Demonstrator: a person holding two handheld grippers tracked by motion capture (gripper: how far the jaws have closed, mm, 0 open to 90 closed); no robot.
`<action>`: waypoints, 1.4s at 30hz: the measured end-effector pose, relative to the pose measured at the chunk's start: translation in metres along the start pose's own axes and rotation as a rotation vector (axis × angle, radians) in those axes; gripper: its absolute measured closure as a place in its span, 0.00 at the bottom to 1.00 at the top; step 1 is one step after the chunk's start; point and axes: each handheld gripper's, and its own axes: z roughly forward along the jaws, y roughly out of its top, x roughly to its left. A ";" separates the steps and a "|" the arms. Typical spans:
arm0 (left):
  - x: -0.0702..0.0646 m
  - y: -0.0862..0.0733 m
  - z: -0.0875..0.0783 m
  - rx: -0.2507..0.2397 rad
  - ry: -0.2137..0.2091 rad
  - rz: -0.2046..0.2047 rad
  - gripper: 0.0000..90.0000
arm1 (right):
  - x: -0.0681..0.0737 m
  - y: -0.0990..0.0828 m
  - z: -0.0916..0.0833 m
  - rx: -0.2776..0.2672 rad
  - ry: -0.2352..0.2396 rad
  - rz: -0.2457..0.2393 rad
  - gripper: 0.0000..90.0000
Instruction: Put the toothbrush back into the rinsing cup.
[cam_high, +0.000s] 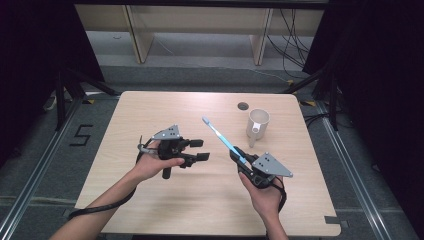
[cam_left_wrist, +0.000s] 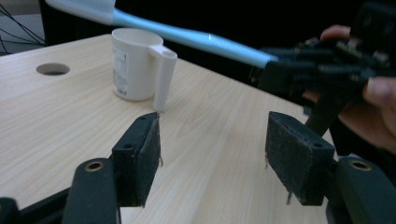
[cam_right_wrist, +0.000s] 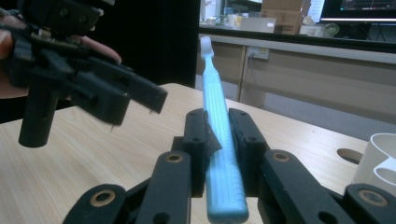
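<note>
1. We've got the light blue plastic toothbrush (cam_high: 222, 136) clamped by its handle in the right tongs (cam_high: 239, 156), jaws pressed together on it, bristle end sticking up and away over the desk. In the right gripper view the toothbrush (cam_right_wrist: 219, 140) runs straight out between the two jaws.
2. The left tongs (cam_high: 201, 150) are holding nothing. In the left gripper view the pads (cam_left_wrist: 140, 158) stand well apart with bare wood between them, aimed roughly toward the brush and the cup.
3. The white plastic cup with a side handle (cam_high: 257, 125) stands upright on the desk, near the brush head but not touching it. Our guess is the brush goes in there.
4. To do it well, we'd say tip the brush so one end points down over the cup's mouth, come in from above, and let go only once it's well inside the rim. The cup looks light, so a sideways bump could knock it over; the free tongs could steady it.
5. The pale wood desk (cam_high: 165, 107) has rounded corners and a small dark cable hole (cam_high: 243, 106) behind the cup.
6. Around it: grey floor, black curtains either side, light wooden furniture legs (cam_high: 140, 45) and loose cables at the back.
</note>
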 end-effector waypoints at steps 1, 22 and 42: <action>0.000 0.003 0.001 -0.015 -0.004 -0.014 0.39 | 0.000 0.001 0.000 0.002 -0.012 -0.014 0.88; 0.000 0.019 0.012 -0.126 -0.034 -0.138 0.40 | 0.009 0.005 0.004 -0.039 -0.004 -0.075 0.88; -0.005 0.017 0.023 -0.180 -0.041 -0.185 0.51 | 0.017 0.006 0.008 -0.037 0.007 -0.050 0.87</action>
